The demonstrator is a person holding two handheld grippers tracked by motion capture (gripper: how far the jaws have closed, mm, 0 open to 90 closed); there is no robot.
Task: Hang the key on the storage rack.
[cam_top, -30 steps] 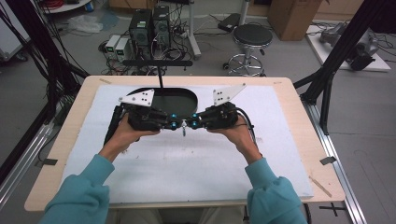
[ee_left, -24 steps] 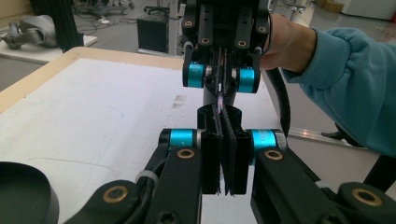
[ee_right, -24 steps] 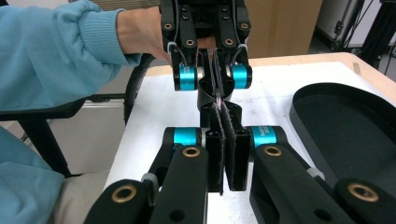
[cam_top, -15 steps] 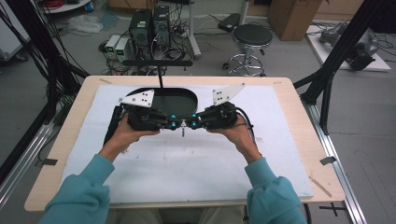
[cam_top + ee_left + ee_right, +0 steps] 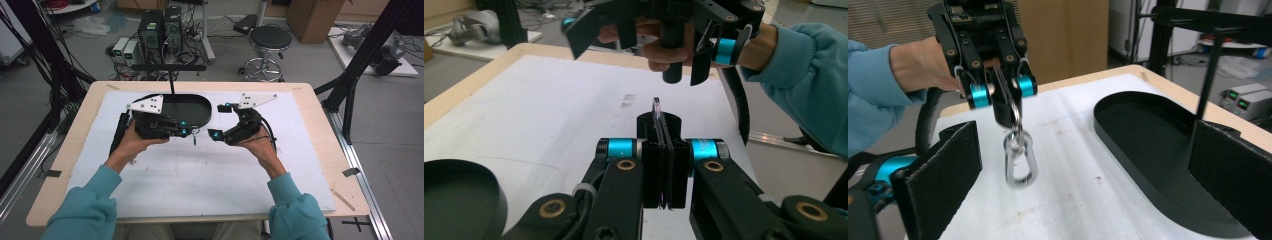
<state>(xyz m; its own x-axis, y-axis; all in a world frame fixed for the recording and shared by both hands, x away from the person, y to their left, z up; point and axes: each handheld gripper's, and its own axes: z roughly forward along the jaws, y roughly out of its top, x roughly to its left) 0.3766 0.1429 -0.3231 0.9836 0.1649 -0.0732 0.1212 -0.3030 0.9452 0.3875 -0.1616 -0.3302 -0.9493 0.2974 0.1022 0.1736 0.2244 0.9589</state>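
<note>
Room: a workshop floor with computer cases, cables and a stool at the top of the high view, black frame posts at both sides.
Bench: a pale wooden bench with a white mat over most of it; a black oval tray lies on the mat just above centre, nothing visible in it.
Left gripper: left gripper sits left of centre in the high view, held level, its jaws pressed together – pinching a thin ring at the top of the snap hook.
Snap hook: the silver snap hook hangs below the left jaws, clear of the mat, centre left in the right gripper view; in the high view it is a small glint between the two grippers, just below the tray's lower right edge.
Right gripper: right gripper is right of centre, its jaws spread wide and just opened, with nothing between them; the black pads stand at either side of its own view, apart from the hook.
Progress: by my reading the hook now rests with the left hand alone and the right has let go – the shared handling looks finished.
Left to do: the hook is not yet set down; the tray beside it looks the likely place, though that is a guess.
</note>
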